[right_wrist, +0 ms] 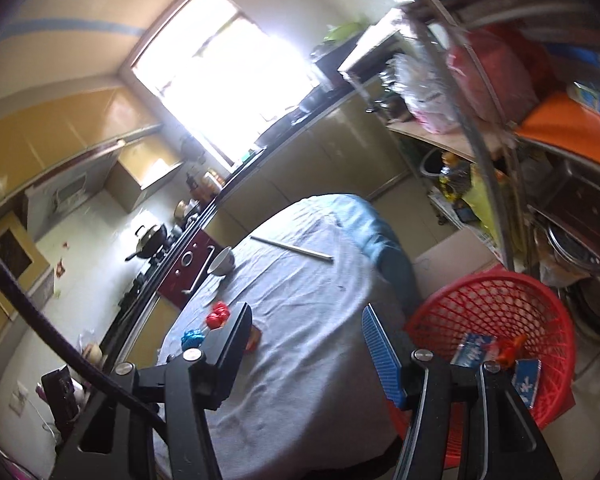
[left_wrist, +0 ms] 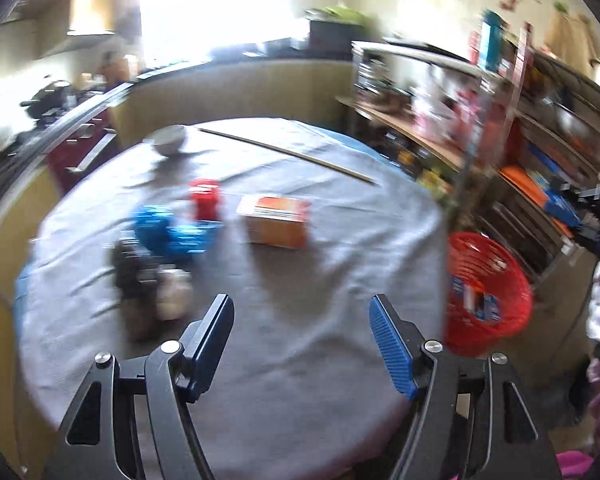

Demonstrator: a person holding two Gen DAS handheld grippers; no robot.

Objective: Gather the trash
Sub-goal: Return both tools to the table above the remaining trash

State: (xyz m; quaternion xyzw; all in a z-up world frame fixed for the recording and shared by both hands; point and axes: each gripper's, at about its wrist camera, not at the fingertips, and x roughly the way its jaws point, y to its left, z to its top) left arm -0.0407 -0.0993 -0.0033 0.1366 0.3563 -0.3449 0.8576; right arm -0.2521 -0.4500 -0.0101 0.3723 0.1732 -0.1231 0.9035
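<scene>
On the round table's grey cloth lie an orange box, a red crumpled wrapper, a blue crumpled wrapper and a dark blurred item. My left gripper hovers open over the near cloth, nothing between its fingers. A red mesh basket stands on the floor right of the table. In the right wrist view my right gripper is open and empty above the table edge, beside the basket, which holds blue packets and an orange scrap. The red wrapper and blue wrapper show beyond its left finger.
A white bowl and a long thin stick lie at the far side of the table. Crowded metal shelves stand to the right behind the basket. A counter with a stove and pan runs along the left.
</scene>
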